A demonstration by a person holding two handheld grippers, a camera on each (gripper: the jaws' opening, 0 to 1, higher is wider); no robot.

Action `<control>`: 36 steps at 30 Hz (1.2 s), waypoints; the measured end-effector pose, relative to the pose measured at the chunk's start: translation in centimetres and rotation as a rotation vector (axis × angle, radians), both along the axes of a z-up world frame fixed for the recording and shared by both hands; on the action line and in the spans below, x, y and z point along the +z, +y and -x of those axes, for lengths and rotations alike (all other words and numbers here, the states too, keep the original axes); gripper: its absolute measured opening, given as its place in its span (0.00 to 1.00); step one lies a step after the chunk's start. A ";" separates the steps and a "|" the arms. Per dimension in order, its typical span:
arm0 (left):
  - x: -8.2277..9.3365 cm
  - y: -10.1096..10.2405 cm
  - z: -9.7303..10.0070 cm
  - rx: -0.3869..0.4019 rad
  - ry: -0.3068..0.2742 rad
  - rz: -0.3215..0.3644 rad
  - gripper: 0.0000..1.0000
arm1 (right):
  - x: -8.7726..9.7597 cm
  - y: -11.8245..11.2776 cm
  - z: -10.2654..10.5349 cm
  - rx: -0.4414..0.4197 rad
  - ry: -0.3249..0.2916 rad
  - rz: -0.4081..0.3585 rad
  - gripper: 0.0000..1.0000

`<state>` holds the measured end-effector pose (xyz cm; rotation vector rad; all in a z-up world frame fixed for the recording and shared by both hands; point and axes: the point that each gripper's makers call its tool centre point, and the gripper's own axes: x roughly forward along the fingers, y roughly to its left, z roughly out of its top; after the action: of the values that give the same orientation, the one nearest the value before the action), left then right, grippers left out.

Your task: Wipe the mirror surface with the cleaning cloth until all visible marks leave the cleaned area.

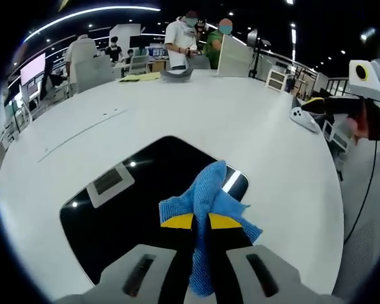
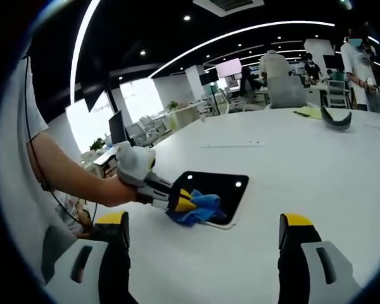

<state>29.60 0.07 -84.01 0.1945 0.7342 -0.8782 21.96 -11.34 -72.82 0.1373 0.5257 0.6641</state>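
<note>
Left gripper (image 1: 200, 221), its yellow-tipped jaws clamped together on a blue cleaning cloth (image 1: 208, 190), presses the bunched cloth onto the dark mirror (image 1: 133, 196). The mirror lies flat on the white table (image 1: 253, 126), near the table edge closest to the person; the cloth sits at one mirror corner, as the right gripper view confirms (image 2: 196, 208). Right gripper (image 2: 206, 231), jaws wide apart and holding nothing, hovers over bare tabletop, well apart from the mirror (image 2: 221, 187). The glass reflects ceiling lights; no marks can be made out at this sharpness, so wiping appears underway, its completeness unjudgeable. A sleeve and forearm (image 2: 69, 174) carry the left gripper.
</note>
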 end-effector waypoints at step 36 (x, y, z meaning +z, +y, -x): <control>0.0 -4.5 0.4 -0.065 0.006 0.029 0.04 | -0.6 -0.8 -0.1 -0.025 0.017 -0.008 0.98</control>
<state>29.21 -4.41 -84.00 0.1912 0.7242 -0.9511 22.08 -12.15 -73.37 0.1572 0.5367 0.6415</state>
